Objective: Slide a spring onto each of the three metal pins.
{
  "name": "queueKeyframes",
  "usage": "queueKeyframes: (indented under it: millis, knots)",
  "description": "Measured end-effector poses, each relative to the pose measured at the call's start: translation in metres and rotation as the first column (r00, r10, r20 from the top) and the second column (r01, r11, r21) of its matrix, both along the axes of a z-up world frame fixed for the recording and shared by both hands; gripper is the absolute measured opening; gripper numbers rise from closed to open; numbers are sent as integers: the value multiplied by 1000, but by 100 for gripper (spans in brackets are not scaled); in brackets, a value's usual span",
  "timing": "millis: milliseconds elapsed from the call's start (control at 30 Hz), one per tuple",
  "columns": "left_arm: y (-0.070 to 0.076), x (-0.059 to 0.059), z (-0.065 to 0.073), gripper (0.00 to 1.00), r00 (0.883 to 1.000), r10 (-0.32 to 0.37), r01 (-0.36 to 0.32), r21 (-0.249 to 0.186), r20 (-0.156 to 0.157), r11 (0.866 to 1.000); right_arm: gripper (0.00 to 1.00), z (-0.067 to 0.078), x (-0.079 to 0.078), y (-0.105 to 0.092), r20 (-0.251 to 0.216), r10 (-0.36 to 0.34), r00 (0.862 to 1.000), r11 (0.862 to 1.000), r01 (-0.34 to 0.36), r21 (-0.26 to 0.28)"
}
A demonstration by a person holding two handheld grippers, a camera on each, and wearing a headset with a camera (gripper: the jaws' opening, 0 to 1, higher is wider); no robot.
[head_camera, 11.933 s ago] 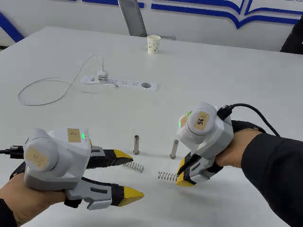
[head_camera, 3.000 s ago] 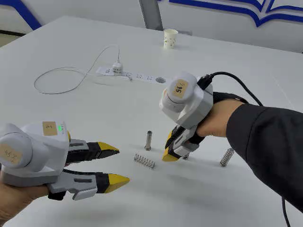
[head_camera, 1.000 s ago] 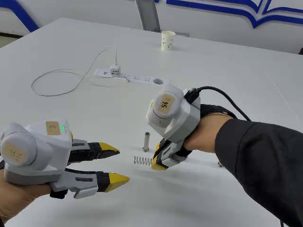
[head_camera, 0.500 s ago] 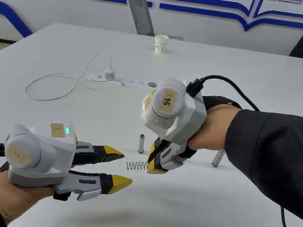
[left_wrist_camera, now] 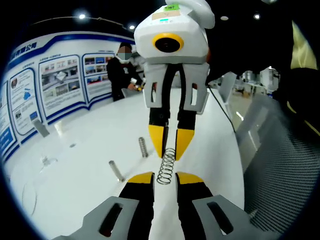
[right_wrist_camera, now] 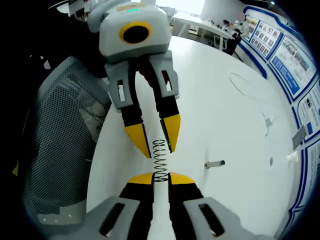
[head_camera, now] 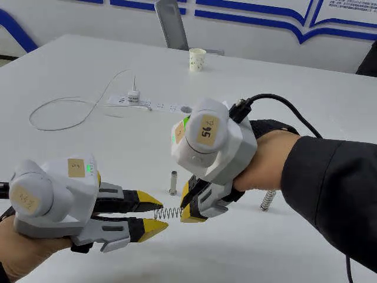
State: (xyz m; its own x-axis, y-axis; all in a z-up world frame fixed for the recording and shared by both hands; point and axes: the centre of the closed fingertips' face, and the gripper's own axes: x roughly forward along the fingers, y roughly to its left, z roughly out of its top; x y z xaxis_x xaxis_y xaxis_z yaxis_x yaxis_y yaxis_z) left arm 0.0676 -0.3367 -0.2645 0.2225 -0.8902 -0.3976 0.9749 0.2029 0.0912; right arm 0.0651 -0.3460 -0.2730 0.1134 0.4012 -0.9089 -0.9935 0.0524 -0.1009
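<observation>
Right gripper (head_camera: 187, 205): jaws narrow, pinched on one end of a spring (head_camera: 169, 212). The coil is held roughly level and spans the gap between the two grippers, which face each other tip to tip over the white table (head_camera: 283, 88). Left gripper (head_camera: 158, 215): jaws part-way apart, with the spring's free end lying between its yellow fingertips. Whether either fingertip touches the coil cannot be determined. In both gripper views the coil runs straight from that view's own jaw tips up to the opposing gripper's tips, without a visible bend. A bare pin (head_camera: 173, 183) stands upright on the table just behind the held spring, close beside the right gripper's jaws and apart from the coil. A second spring (head_camera: 268, 200) stands near-upright on the table on the far side of the right gripper, below the person's right wrist; the pin inside it cannot be made out. Farther back on the table are a power strip (head_camera: 150, 105) with a white cable (head_camera: 59, 112) looped beside it, and a paper cup (head_camera: 197, 59) beyond them.
</observation>
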Motion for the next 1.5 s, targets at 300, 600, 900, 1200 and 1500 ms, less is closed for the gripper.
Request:
queueKeyframes:
  millis: [300, 600, 900, 1200, 1500]
  knots:
    - [-1, -3, -2, 12, 1000, -18, 18, 5, 2, 1000, 11, 2, -4, -1, -1, 23, 1000, 1000, -23, -14]
    - [-1, -4, -2, 11, 1000, -23, 23, 5, 3, 1000, 11, 13, -7, 0, 17, 38, 999, 999, -37, -14]
    - [-2, -6, -3, 11, 1000, -24, 24, 9, 3, 1000, 11, 28, -10, 11, 42, 62, 997, 998, -62, 3]
    - [-4, -8, -2, 11, 1000, -27, 27, 5, 3, 1000, 11, 39, -13, 24, 61, 88, 994, 996, -89, 20]
    - [-3, -8, -1, 11, 1000, -27, 27, 2, 7, 1000, 12, 40, -13, 28, 63, 94, 994, 995, -96, 26]
